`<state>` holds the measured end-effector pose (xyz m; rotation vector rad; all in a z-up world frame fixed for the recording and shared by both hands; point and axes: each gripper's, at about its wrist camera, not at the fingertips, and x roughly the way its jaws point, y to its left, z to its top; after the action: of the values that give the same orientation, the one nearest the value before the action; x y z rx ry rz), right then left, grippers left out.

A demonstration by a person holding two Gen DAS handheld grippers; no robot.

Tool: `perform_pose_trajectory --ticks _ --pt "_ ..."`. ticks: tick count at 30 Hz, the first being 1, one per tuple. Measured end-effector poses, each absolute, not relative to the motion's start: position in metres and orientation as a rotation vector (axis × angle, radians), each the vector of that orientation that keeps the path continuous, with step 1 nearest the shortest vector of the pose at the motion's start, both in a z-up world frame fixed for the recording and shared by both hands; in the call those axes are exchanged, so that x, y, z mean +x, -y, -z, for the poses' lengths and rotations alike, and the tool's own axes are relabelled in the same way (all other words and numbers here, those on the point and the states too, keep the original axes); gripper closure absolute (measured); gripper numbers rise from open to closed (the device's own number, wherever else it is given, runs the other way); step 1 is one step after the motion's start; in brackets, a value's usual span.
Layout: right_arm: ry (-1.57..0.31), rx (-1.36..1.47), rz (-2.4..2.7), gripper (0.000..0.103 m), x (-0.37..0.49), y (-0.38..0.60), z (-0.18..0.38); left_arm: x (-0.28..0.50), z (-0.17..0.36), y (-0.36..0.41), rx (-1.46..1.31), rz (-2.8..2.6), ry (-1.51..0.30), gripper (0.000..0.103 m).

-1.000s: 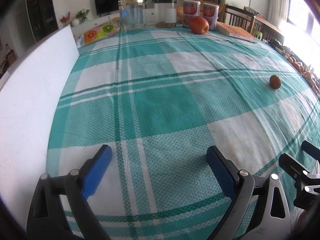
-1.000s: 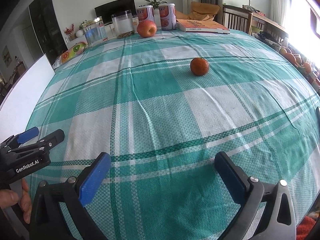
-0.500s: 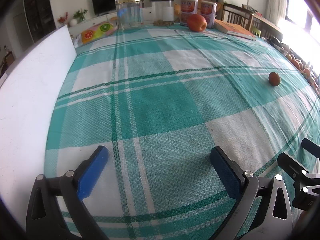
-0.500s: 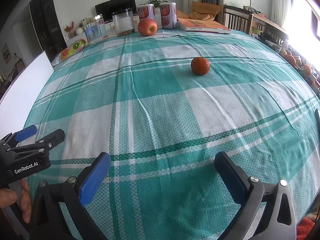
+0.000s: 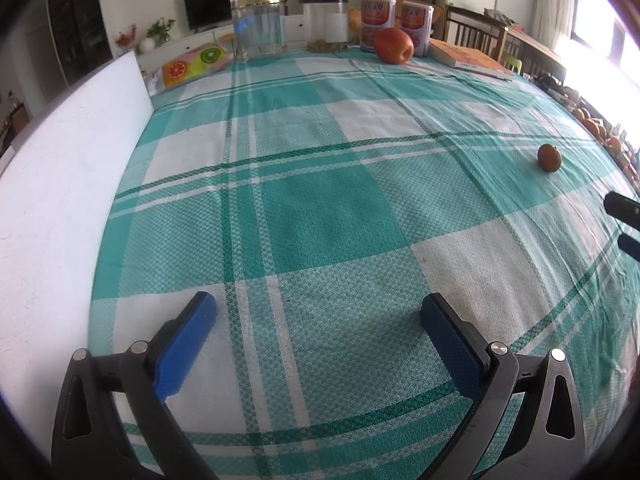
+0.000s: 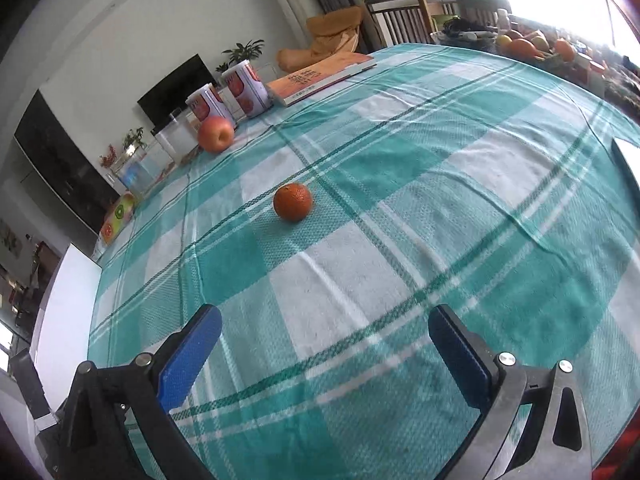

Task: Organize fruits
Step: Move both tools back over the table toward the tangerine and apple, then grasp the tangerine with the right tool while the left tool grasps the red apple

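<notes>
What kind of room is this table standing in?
Most likely a home living and dining room: a black flat television stands on a white cabinet, with wooden dining chairs by the teal checked tablecloth.

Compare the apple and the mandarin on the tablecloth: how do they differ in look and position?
The apple is larger and red with yellowish patches; the mandarin is smaller and evenly deep orange. The apple sits at the far edge beside the tins; the mandarin lies alone on open cloth, nearer the right gripper. Both are round, ungripped, resting on the tablecloth.
</notes>
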<state>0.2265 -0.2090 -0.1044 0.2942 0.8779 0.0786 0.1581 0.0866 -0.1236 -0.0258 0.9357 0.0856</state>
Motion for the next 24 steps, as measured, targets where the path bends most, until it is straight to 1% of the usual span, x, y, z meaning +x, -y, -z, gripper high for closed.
perform_pose_trajectory --ticks 4,7,9,10,11,12,18,24 --pt "-0.889 0.126 -0.115 0.003 0.277 0.185 0.104 0.158 0.124 -0.086 -0.026 -0.086 -0.936 0.000" --pt "-0.914 0.037 -0.114 0.017 0.302 0.169 0.117 0.158 0.123 -0.086 -0.026 -0.086 -0.936 0.000" --pt "-0.936 0.014 -0.116 0.035 0.310 0.164 0.126 0.158 0.124 -0.086 -0.025 -0.086 -0.936 0.000" --pt "-0.909 -0.018 -0.102 0.041 0.309 0.162 0.125 0.158 0.123 -0.086 -0.026 -0.086 -0.936 0.000" --pt "-0.905 -0.028 -0.099 0.059 0.308 0.162 0.125 0.158 0.123 -0.086 -0.025 -0.086 -0.936 0.000" --pt "-0.894 -0.030 -0.089 0.072 0.306 0.163 0.124 0.158 0.124 -0.086 -0.026 -0.086 -0.936 0.000" --pt "-0.869 0.046 -0.124 0.073 0.280 0.177 0.116 0.158 0.123 -0.086 -0.026 -0.086 -0.936 0.000" --pt "-0.894 0.035 -0.166 0.073 0.253 0.171 0.119 0.158 0.123 -0.086 -0.026 -0.086 -0.936 0.000"
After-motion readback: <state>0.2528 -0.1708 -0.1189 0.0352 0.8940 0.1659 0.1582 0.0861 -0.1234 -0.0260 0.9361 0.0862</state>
